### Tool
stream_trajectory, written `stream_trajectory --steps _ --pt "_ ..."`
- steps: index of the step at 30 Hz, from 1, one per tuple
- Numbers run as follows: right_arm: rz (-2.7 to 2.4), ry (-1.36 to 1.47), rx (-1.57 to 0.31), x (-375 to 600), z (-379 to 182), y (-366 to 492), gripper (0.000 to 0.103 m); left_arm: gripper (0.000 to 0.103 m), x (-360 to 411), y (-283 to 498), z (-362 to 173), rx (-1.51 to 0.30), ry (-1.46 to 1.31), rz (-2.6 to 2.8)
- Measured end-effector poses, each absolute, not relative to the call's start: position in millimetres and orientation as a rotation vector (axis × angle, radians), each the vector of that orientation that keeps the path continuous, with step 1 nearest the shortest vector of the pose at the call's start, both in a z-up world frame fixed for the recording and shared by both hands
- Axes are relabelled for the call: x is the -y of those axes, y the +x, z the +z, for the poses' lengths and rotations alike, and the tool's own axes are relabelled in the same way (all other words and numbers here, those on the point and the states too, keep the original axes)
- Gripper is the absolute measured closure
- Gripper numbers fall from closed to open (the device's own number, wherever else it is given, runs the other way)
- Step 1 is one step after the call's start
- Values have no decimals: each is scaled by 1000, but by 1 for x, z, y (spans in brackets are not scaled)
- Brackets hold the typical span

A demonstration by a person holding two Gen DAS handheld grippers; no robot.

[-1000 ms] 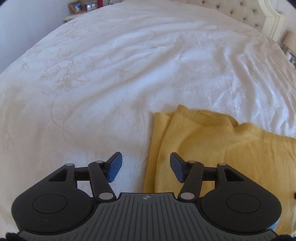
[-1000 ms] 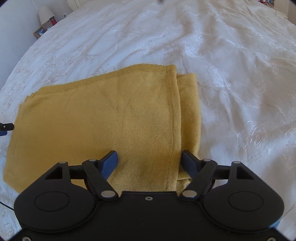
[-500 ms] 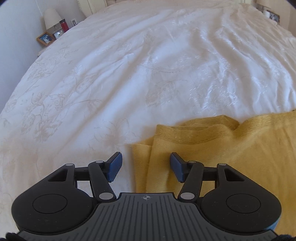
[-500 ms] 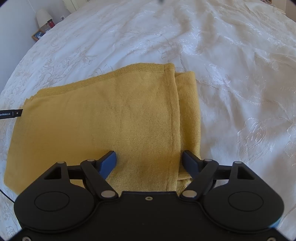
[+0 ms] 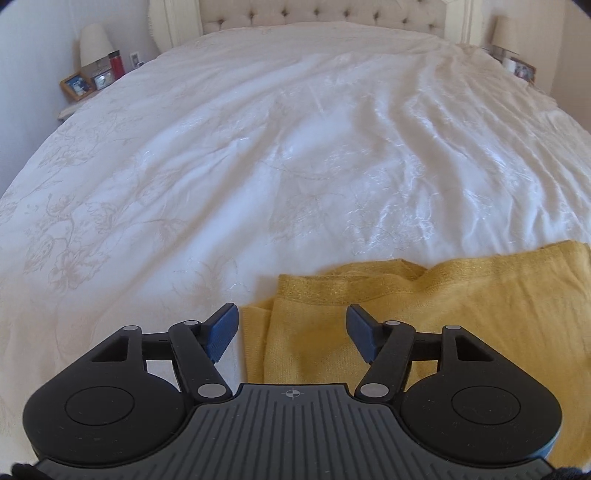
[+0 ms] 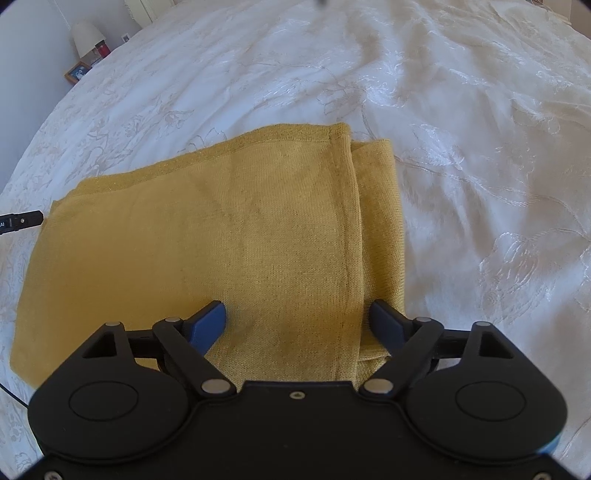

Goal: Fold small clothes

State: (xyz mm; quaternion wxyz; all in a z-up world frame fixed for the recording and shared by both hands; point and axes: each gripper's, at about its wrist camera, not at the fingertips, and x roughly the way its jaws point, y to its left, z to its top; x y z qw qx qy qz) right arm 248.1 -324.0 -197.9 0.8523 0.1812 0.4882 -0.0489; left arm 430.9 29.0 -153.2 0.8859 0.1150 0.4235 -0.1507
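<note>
Hiding near hem: right hand-held gripper (image 6: 297, 323) | yellow knit (image 6: 229, 229) cropped

The yellow knit garment (image 5: 461, 306) runs off the right edge of the left wrist view, and its near part is hidden behind the left claw (image 5: 291, 332) body. In the right wrist view the right claw (image 6: 297, 325) housing covers the garment's near edge — whether the blue fingertips (image 6: 208, 325) touch the cloth cannot be told. A black part (image 6: 20, 221) at the left edge is cut off; probably the other claw. The framed photos (image 5: 77, 85) on the nightstand are too small to read. A dark blurred speck (image 6: 322, 2) sits at the top edge — unidentifiable.
</note>
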Motion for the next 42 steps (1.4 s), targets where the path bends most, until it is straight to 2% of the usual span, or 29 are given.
stream_trajectory --steps 3,5,8,14,15,16,17,24,27,28,29,31,33,34,37,42 --pt "-105 384 -1029 324 -197 248 16 42 -24 438 -157 -894 233 -330" --pt "-105 383 -1028 323 -197 248 16 50 -24 446 -160 -912 211 -329" --pt "-105 383 -1028 323 -197 248 16 56 -24 457 -168 -959 200 -350" --pt "-106 384 -1028 323 -197 249 16 58 -32 471 -180 -1033 109 -323" --pt "-105 384 -1028 323 -197 249 16 64 -33 470 -179 -1025 95 -326" --pt "-103 383 -1028 323 -197 249 15 88 -34 468 -177 -1010 93 -334" --pt "-102 382 -1028 323 -198 250 15 96 -33 465 -176 -1002 102 -338" --pt "-99 383 -1028 322 -198 249 12 96 -46 461 -175 -976 71 -213" --pt "-100 385 -1029 322 -198 249 12 92 -46 464 -175 -993 79 -202" --pt "-101 386 -1029 322 -198 249 12 87 -44 464 -173 -993 83 -202" --pt "-100 388 -1029 323 -198 249 12 72 -43 463 -171 -1000 78 -200" --pt "-99 393 -1027 324 -197 248 12 62 -42 458 -162 -982 55 -208" --pt "-101 401 -1019 326 -194 246 11 56 -36 443 -148 -930 56 -212" --pt "-106 409 -1012 327 -192 245 10 49 -33 436 -142 -912 58 -222" --pt "-125 441 -987 332 -185 239 2 31 -21 412 -128 -899 49 -275" --pt "-147 462 -970 336 -174 224 1 25 1 376 -130 -972 43 -318"
